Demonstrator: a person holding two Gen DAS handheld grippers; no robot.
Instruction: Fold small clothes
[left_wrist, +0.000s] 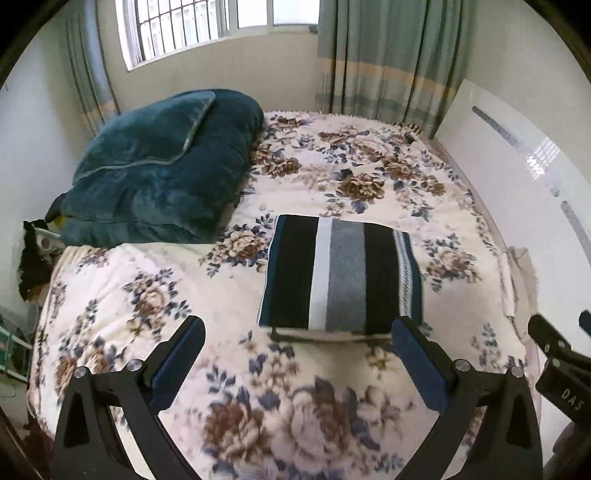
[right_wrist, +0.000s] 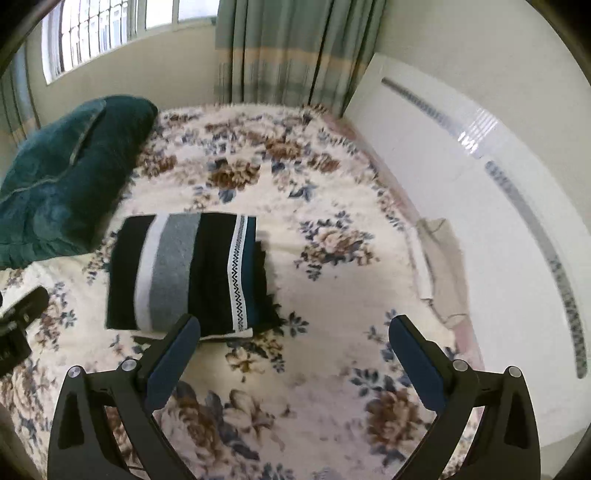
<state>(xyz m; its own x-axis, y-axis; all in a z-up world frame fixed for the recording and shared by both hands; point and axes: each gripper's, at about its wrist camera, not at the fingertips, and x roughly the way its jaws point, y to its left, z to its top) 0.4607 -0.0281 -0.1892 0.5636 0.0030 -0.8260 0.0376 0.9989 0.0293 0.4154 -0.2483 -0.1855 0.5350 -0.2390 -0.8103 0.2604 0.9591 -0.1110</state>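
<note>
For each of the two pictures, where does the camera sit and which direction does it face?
Left wrist view: sits on the left gripper, faces along its open fingers over the bed toward the window; the right gripper shows at the right edge.
Right wrist view: sits on the right gripper, also open, faces the same way from further right; part of the left gripper shows at the left edge.
Shared: the folded striped garment, teal pillow, floral blanket.

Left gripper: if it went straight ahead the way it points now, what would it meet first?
Probably the floral bedspread just left of the folded striped garment. The open left gripper points down at the bed; depth is unclear, so it might clip the garment's near edge.
</note>
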